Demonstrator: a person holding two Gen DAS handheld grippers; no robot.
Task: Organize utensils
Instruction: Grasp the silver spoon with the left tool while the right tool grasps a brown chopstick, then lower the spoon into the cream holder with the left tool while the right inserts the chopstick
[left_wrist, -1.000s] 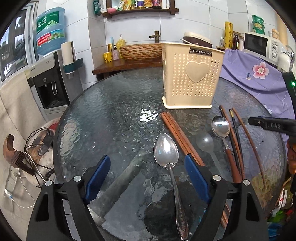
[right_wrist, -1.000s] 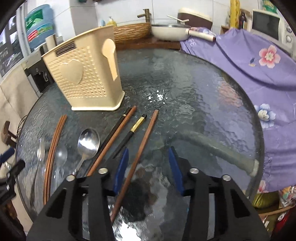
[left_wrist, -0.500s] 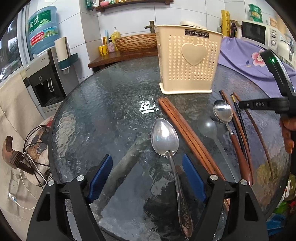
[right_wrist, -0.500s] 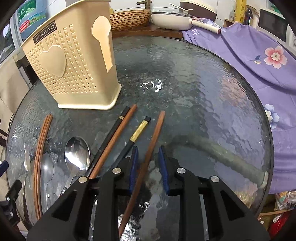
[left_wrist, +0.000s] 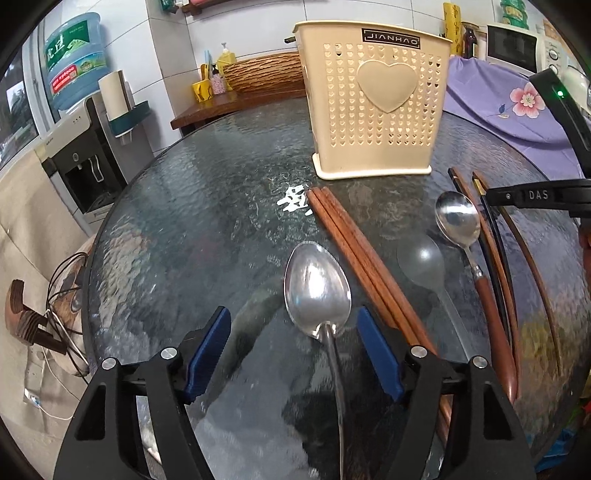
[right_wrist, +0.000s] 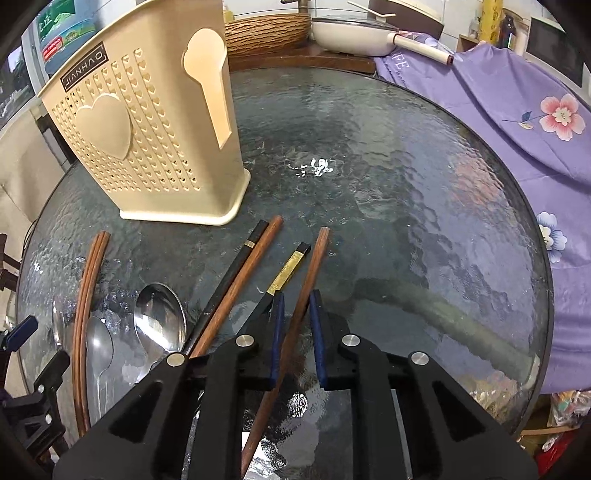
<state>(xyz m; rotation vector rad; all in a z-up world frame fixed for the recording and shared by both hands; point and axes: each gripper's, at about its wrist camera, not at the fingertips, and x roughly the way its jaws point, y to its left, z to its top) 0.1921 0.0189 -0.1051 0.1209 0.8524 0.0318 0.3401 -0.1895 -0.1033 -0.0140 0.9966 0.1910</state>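
Note:
A cream perforated utensil holder (left_wrist: 376, 110) (right_wrist: 147, 140) stands on the round glass table (left_wrist: 207, 206). My left gripper (left_wrist: 293, 325) is open, its blue pads either side of a large steel spoon (left_wrist: 317, 288). Next to it lie a pair of brown chopsticks (left_wrist: 354, 251), a clear plastic spoon (left_wrist: 421, 262) and a wooden-handled steel spoon (left_wrist: 458, 221). My right gripper (right_wrist: 295, 306) has closed to a narrow gap around a single brown chopstick (right_wrist: 310, 266); contact is unclear. A black and gold chopstick (right_wrist: 288, 269) lies just left of it.
A black and brown chopstick pair (right_wrist: 243, 273) lies left of the right gripper. A purple floral cloth (right_wrist: 517, 122) covers furniture at the right. A water dispenser (left_wrist: 85, 162) stands left, a counter with a woven basket (left_wrist: 266, 74) behind.
My right gripper's pads closed in from wide open to a narrow gap around the single brown chopstick. My left gripper moved forward over the large spoon and stayed open.

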